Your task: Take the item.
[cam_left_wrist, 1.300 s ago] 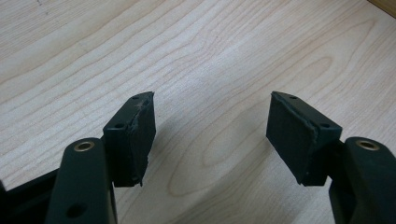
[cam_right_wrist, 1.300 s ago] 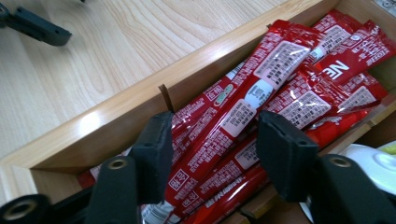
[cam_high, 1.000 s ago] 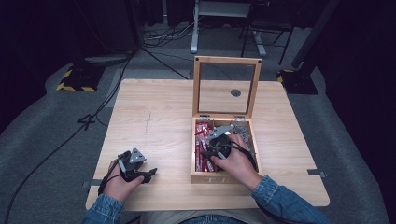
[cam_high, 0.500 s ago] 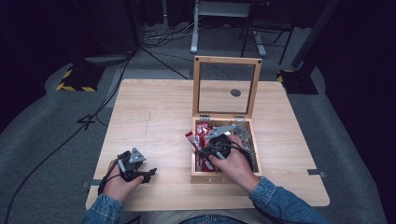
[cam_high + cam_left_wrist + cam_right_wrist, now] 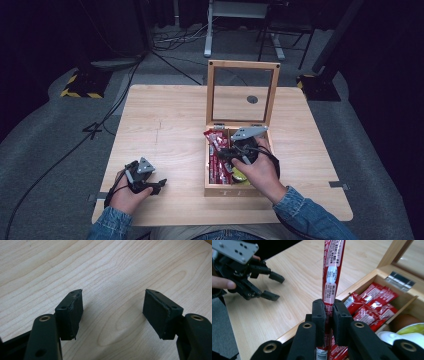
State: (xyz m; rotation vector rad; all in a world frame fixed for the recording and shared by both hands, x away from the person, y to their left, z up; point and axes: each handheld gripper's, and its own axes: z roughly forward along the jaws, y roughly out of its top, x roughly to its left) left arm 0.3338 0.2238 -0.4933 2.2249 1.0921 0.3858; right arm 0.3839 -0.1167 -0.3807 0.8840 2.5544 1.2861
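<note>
Fingers (image 5: 320, 315) of the right gripper (image 5: 226, 153) were clamped on a long red snack stick (image 5: 333, 270), pinching it near its lower end so that most of its length stood up and away from the pads, likely because a thin wrapper is easiest to draw out of a crowded compartment end first. Largest in the scene, the tabletop (image 5: 165, 120) carried a wooden box (image 5: 220, 189) at about 4 o'clock from its centre, close to the person's edge, probably to keep it within easy reach of the right hand (image 5: 261, 172). Its glazed lid (image 5: 243, 93) stood upright at the 12 o'clock side, held back by hinges so the opening stayed free. Inside, a heap of red packets (image 5: 372, 307) filled the 9 o'clock compartment, while a yellow-green and white item (image 5: 409, 333) lay in the neighbouring one. The held stick sat over that 9 o'clock compartment. At about 7 o'clock the left gripper (image 5: 142, 176) rested on bare wood, well apart from the box, its fingers (image 5: 71, 312) spread with nothing between them, seemingly parked out of the way.
</note>
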